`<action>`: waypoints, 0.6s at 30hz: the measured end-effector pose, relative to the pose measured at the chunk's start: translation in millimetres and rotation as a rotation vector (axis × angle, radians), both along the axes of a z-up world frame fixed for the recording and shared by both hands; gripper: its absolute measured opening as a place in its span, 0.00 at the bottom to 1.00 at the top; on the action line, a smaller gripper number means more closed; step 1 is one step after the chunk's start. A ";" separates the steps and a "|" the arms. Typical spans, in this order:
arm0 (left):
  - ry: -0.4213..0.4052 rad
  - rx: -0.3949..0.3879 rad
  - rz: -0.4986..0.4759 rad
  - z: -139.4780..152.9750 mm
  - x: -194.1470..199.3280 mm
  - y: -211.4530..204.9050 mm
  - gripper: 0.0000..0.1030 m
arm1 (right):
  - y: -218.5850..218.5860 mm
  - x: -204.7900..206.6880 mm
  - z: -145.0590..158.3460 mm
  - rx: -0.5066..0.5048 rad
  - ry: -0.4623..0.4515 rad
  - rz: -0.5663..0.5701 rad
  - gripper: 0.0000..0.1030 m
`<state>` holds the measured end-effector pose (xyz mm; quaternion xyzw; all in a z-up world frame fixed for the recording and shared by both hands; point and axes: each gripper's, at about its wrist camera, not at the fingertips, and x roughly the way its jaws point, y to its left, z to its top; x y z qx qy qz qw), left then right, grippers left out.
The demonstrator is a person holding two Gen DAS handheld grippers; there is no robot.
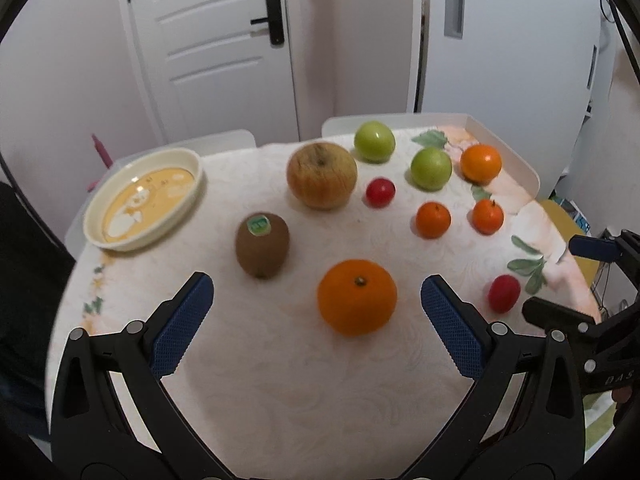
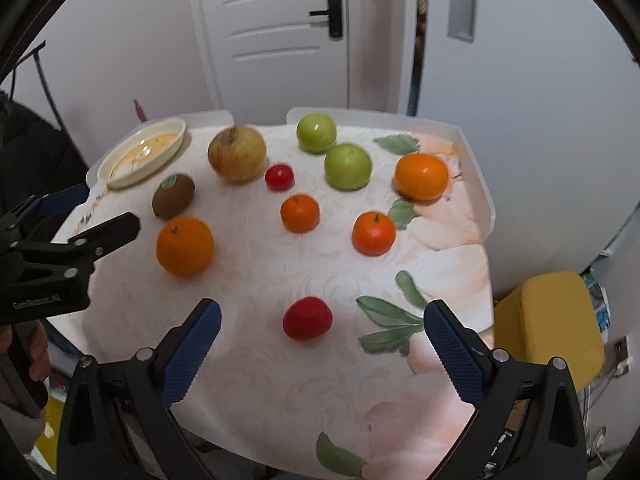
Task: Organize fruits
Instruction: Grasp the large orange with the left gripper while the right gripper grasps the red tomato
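Note:
Fruit lies scattered on a round table with a floral cloth [image 1: 260, 360]. My left gripper [image 1: 316, 292] is open, and a large orange [image 1: 357, 297] sits just beyond, between its blue pads. A kiwi [image 1: 262, 245], a yellowish apple [image 1: 321, 175], two green apples [image 1: 374, 141] [image 1: 431, 168], small oranges and a small red fruit [image 1: 380, 191] lie farther back. An empty cream dish [image 1: 144, 199] stands at the far left. My right gripper [image 2: 320, 320] is open above the table, with a red fruit [image 2: 307, 317] between its fingers, untouched.
White chair backs [image 1: 500, 148] rise behind the table's far edge. A yellow stool [image 2: 548, 332] stands to the right of the table. A white door and a white cabinet fill the background. A hand [image 2: 28, 352] holds the left gripper's handle at the left.

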<state>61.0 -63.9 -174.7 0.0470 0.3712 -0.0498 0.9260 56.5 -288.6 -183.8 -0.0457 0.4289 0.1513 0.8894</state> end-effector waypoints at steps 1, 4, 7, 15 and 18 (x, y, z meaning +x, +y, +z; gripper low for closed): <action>0.006 -0.001 0.001 -7.2 2.5 -2.8 1.00 | 0.6 1.6 -4.9 -0.001 0.005 0.014 0.96; 0.026 -0.002 -0.004 -21.5 8.1 -10.1 0.98 | 2.7 5.9 -17.4 -0.009 0.020 0.050 0.90; 0.050 0.000 -0.008 -34.1 13.2 -16.9 0.96 | 4.0 7.6 -25.9 -0.008 0.034 0.073 0.89; 0.084 -0.009 -0.002 -51.5 22.1 -23.0 0.76 | 7.6 9.9 -43.0 -0.008 0.046 0.110 0.81; 0.101 -0.020 -0.006 -54.2 25.8 -23.4 0.63 | 6.8 10.2 -45.9 -0.005 0.052 0.119 0.76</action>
